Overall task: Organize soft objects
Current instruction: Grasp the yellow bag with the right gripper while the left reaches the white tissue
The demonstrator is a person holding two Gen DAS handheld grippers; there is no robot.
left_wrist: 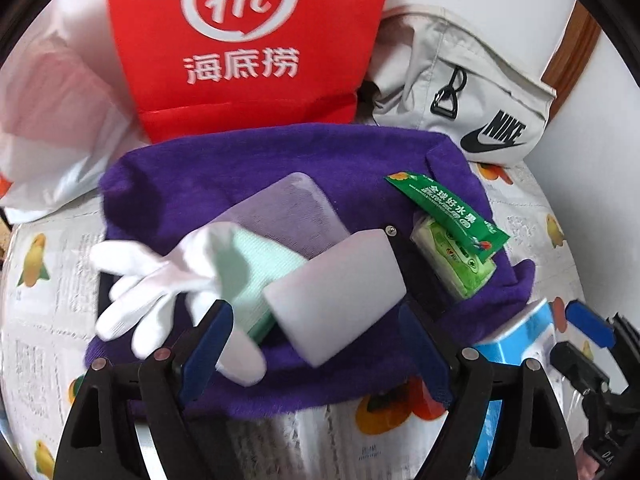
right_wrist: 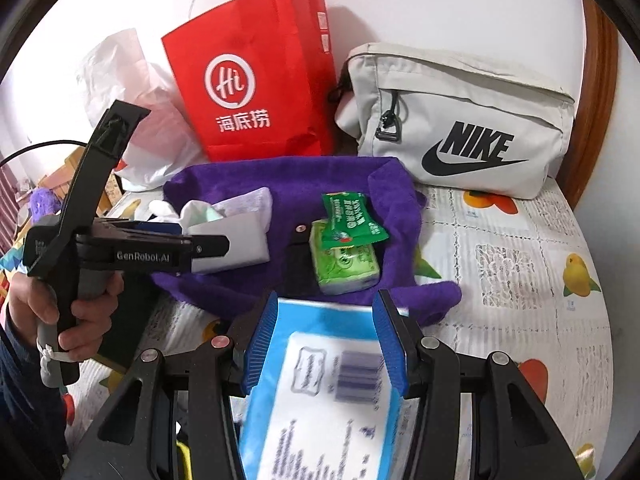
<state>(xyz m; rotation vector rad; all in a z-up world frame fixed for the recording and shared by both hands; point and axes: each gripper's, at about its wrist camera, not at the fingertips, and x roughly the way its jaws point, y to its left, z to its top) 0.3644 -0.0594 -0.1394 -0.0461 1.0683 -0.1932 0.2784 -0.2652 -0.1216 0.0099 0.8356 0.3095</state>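
A purple towel [left_wrist: 280,152] [right_wrist: 288,176] lies spread on the table with soft items on it: a white glove [left_wrist: 152,280], a mint cloth [left_wrist: 256,276], a white sponge block [left_wrist: 340,292] [right_wrist: 236,244], a translucent pouch [left_wrist: 288,208], a green tissue pack [left_wrist: 456,260] [right_wrist: 344,264] and a green sachet [left_wrist: 448,212] [right_wrist: 352,216]. My left gripper [left_wrist: 316,344] [right_wrist: 208,246] is open over the glove and sponge block. My right gripper [right_wrist: 326,340] is shut on a blue and white packet [right_wrist: 320,392] [left_wrist: 516,336] at the towel's near edge.
A red paper bag [left_wrist: 240,40] [right_wrist: 256,92], a grey Nike pouch [left_wrist: 480,92] [right_wrist: 460,120] and a white plastic bag [left_wrist: 52,112] [right_wrist: 132,108] stand behind the towel. The table carries a fruit-print cloth [right_wrist: 520,260]. A black item [right_wrist: 300,264] lies on the towel.
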